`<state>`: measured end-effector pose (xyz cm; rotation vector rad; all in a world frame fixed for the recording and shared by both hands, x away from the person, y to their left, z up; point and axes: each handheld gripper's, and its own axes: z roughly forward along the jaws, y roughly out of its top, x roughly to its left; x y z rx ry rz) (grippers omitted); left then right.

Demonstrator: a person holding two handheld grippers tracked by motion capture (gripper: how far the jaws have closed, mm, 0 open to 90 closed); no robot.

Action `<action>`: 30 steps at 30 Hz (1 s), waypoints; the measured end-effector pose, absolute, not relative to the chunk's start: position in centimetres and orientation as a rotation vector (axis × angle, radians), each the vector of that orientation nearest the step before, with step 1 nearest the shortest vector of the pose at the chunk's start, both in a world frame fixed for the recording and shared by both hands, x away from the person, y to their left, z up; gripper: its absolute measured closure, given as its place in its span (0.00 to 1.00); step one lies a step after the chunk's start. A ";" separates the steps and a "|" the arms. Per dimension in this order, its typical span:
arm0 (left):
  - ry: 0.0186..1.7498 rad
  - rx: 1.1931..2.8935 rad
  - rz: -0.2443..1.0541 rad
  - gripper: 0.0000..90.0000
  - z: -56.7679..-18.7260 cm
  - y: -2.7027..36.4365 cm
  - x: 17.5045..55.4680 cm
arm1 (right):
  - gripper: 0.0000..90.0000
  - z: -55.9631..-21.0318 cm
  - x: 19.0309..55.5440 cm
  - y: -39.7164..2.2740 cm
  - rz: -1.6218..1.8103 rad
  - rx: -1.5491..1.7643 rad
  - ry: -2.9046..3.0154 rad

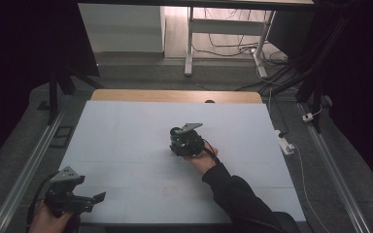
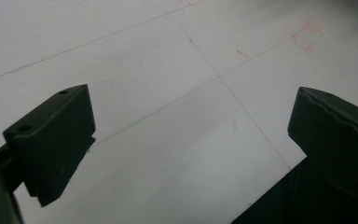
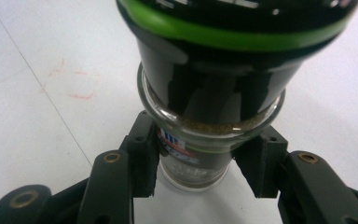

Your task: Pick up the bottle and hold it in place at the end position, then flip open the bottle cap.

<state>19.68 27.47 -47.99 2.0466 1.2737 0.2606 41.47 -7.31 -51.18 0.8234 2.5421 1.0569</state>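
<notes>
Overhead, white table, grey floor

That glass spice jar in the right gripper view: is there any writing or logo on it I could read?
Spice jar, held between the right gripper's fingers: "Mc" in red, cut off by the glass shoulder.
Blue band under it: lettering too blurred to read.
Red pen marks on the table: no readable characters.

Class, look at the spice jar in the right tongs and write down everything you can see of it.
The spice jar is clear glass with a wide black cap ringed by a green band. Brownish ground spice fills it to the shoulder, and a red and blue label sits on its body. The right tongs are shut on the glass body, one pad on each side, over the white table. The cap points toward the camera. Whether its base touches the table cannot be told.
</notes>
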 end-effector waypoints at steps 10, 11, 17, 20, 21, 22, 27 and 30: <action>1.276 2.049 0.261 0.01 -48.0 27.4 19.7 | 0.58 -51.6 41.2 -7.4 1.060 0.802 2.528; 1.276 2.050 0.261 0.01 -48.0 27.4 19.7 | 0.58 -51.6 41.2 -7.4 1.063 0.801 2.527; 1.289 2.047 0.254 0.00 -48.0 27.5 19.8 | 0.58 -51.7 41.2 -7.5 1.067 0.795 2.527; 1.287 2.052 0.254 0.00 -48.0 27.5 19.8 | 0.58 -51.7 41.2 -7.5 1.073 0.795 2.528; 1.284 2.057 0.256 0.00 -48.0 27.4 19.8 | 0.58 -51.7 41.2 -7.5 1.073 0.796 2.527; 1.283 2.060 0.258 0.00 -48.0 27.4 19.8 | 0.58 -51.7 41.1 -7.5 1.075 0.797 2.527; 1.271 2.061 0.264 0.00 -47.9 27.3 19.8 | 0.58 -51.8 41.1 -7.5 1.078 0.797 2.525; 1.253 2.059 0.262 0.00 -47.9 27.3 19.9 | 0.58 -51.8 41.1 -7.6 1.079 0.797 2.525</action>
